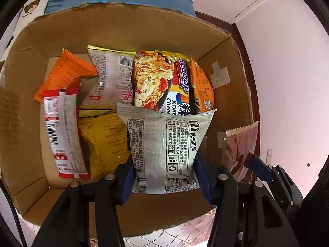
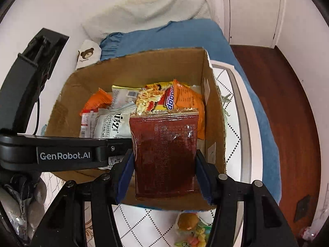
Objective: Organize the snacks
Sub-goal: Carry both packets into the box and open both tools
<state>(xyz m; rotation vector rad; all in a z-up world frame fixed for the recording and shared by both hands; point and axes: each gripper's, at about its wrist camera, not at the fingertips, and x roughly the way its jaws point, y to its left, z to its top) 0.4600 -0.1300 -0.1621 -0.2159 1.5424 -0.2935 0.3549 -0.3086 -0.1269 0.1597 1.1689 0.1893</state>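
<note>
The bottom of the grey packet (image 1: pixel 164 144) is hidden behind the blue pads of the left tongs (image 1: pixel 164 177), and part of its print is cut off there. The small Chinese writing on it is too tiny to be read, but a recycle sign can be seen. The grey packet is squeezed between the two pads of the left tongs and is held over the open cardboard box (image 1: pixel 127 26). One dark red packet (image 2: pixel 164 154) is gripped in the same way by the right tongs (image 2: pixel 164 177), just above the near wall of the box; its print is too small and shiny to be made out. In the box, about six more packets are counted: one noodle packet (image 1: pixel 160 80) with "Sedaap" and part of "KOREAN Cheese" on it, two orange packets (image 1: pixel 65 72), one pale packet with a bar code (image 1: pixel 113 72), one red and white packet (image 1: pixel 61 131) and one yellow packet (image 1: pixel 102 140). More may be hidden under them. "GenRobot.AI" is written on the black arm of the left tongs in the right wrist view. The box is set on a patterned worktop (image 2: pixel 144 222), beside a blue blanket (image 2: pixel 185 35). A teddy bear picture is seen on a white cloth (image 2: pixel 87 54).
</note>
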